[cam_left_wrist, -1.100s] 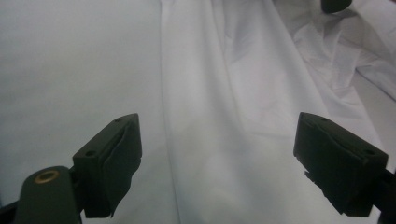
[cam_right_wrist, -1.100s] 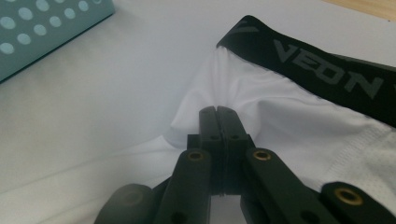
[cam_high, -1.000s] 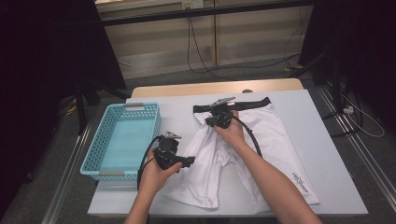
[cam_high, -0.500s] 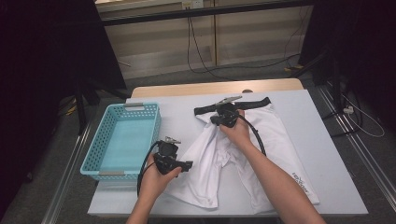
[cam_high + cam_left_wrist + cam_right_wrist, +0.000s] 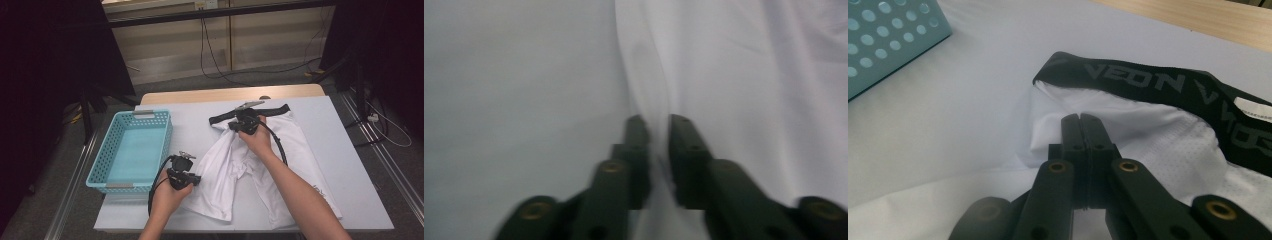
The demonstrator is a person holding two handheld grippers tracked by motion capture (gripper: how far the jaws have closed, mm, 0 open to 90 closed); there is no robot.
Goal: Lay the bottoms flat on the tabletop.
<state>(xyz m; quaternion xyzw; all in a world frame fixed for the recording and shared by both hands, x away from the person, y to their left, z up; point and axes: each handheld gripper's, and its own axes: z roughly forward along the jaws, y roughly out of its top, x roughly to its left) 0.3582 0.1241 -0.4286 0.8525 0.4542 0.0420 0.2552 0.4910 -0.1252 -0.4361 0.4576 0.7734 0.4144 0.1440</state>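
White shorts (image 5: 280, 165) w/ black waistband (image 5: 1168, 82) lie crumpled on the desk (image 5: 190, 125), right of the blue basket (image 5: 132, 150). Left claw (image 5: 658, 132) just closed, pinching a cloth fold. Right claw (image 5: 1082, 125) clamped on cloth near waistband.

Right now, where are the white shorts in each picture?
High view: the shorts lie mid-table, right of the basket.
Left gripper view: white cloth across the right half, pinched between the jaws.
Right gripper view: centre and right, under the jaws.
Shared landmark: the black waistband.
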